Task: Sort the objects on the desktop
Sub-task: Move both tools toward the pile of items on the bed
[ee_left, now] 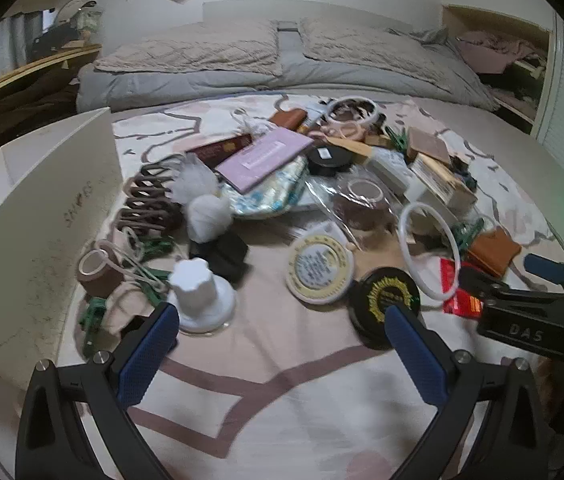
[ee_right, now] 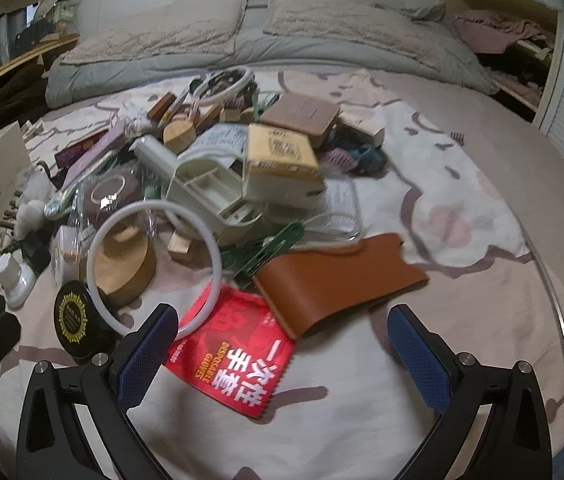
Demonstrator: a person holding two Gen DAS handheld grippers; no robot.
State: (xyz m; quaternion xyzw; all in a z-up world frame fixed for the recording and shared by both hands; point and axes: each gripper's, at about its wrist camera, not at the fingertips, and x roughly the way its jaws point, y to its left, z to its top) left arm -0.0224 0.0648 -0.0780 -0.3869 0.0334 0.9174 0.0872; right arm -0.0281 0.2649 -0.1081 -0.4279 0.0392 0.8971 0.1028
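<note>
Red glove packet [ee_right: 230, 350] flat on the pink-patterned bedspread [ee_right: 362, 420], taken as landmark. Just behind it and overlapping its far edge: tan leather wallet [ee_right: 330, 280]. Across its left corner: white ring [ee_right: 154, 268]. Left of the ring: black round tin [ee_right: 76, 320]. Farther back: heaped clutter of boxes and clips. Right gripper [ee_right: 282, 332] spread wide over the packet, empty. Left gripper [ee_left: 282, 328] likewise spread, empty, near white funnel-shaped piece [ee_left: 202, 300].
</note>
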